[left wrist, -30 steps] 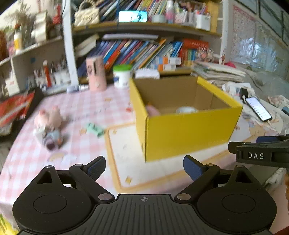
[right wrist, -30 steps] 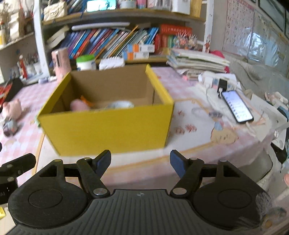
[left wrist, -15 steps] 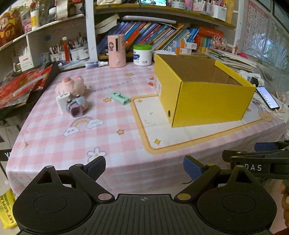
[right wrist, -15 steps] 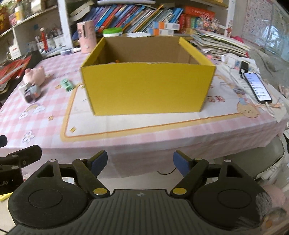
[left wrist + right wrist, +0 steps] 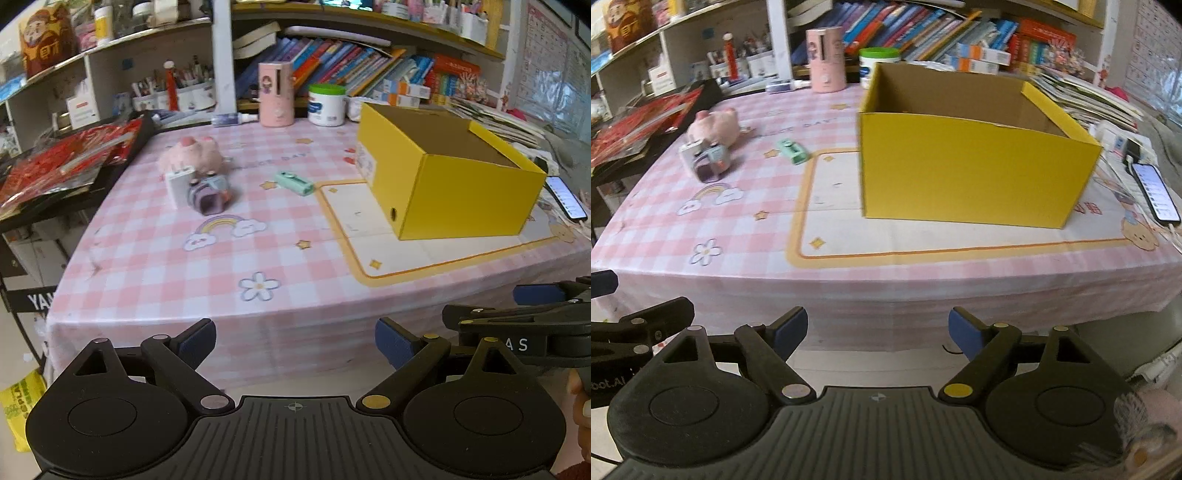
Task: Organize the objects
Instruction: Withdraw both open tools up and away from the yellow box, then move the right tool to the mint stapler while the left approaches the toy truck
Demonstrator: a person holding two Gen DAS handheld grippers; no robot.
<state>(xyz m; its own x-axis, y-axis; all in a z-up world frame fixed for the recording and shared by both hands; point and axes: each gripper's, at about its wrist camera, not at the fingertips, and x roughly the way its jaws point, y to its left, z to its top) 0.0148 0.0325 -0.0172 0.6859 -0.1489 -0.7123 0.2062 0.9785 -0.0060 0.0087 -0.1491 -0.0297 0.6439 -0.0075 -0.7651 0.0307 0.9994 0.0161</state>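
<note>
An open yellow cardboard box [image 5: 454,188] [image 5: 964,162] stands on a cream mat at the right of the pink checked table. Left of it lie a small mint-green item [image 5: 295,182] [image 5: 791,150], a purple and grey toy [image 5: 208,194] [image 5: 711,162], a white block [image 5: 180,184] and a pink plush pig [image 5: 192,157] [image 5: 714,120]. Both grippers hang off the table's near edge, far from these things. My left gripper [image 5: 295,338] is open and empty. My right gripper [image 5: 877,330] is empty too, its jaws still opening.
A phone [image 5: 1154,192] lies on the table's right edge beside stacked papers. A pink canister [image 5: 275,94] and a green-lidded tub [image 5: 327,105] stand at the back, before shelves of books. A black rack with red packets [image 5: 62,158] flanks the table's left side.
Both grippers have pulled back from the yellow box to beyond the table's near edge, so the box's inside is hidden now. The right gripper's jaws have widened.
</note>
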